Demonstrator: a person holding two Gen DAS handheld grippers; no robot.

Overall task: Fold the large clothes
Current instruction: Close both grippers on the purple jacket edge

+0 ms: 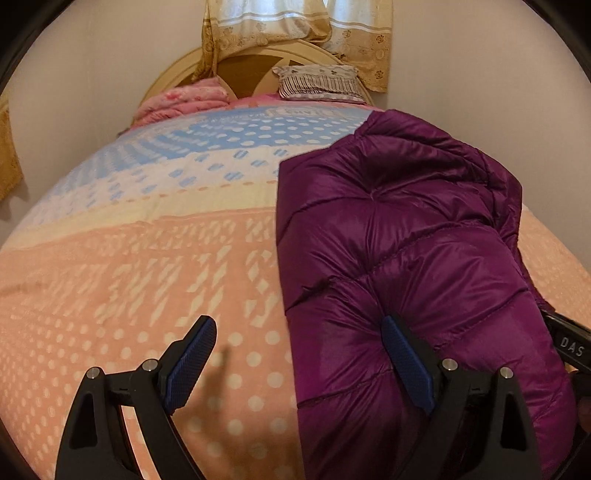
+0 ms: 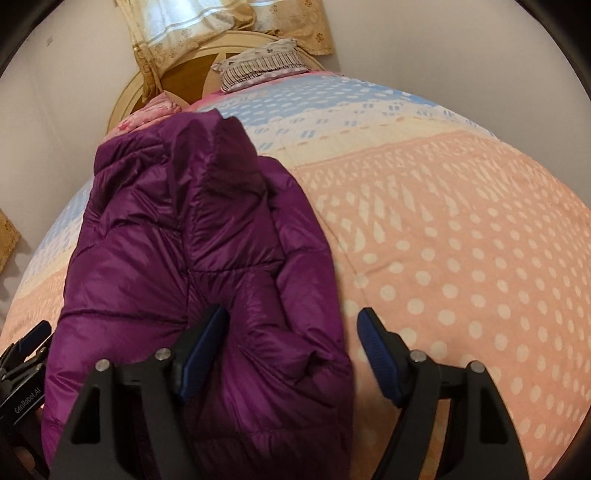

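A purple quilted puffer jacket (image 1: 406, 229) lies folded lengthwise on the bed, running from the near edge toward the headboard. My left gripper (image 1: 298, 324) stands open across the jacket's left edge. One of its fingers is over the bedspread and the other over the padded cloth. In the right wrist view the same jacket (image 2: 184, 229) fills the left half. My right gripper (image 2: 292, 313) is open, straddling the jacket's right edge near the hem. The cloth sits between its pads but they do not press on it. Each gripper shows at the rim of the other's view.
The bedspread (image 1: 147, 258) is peach with white dots, then cream and blue toward the far end. A striped pillow (image 1: 319, 83) and a pink bundled blanket (image 1: 181, 101) lie against the round cream headboard (image 1: 243, 70). A beige curtain (image 1: 295, 22) hangs behind.
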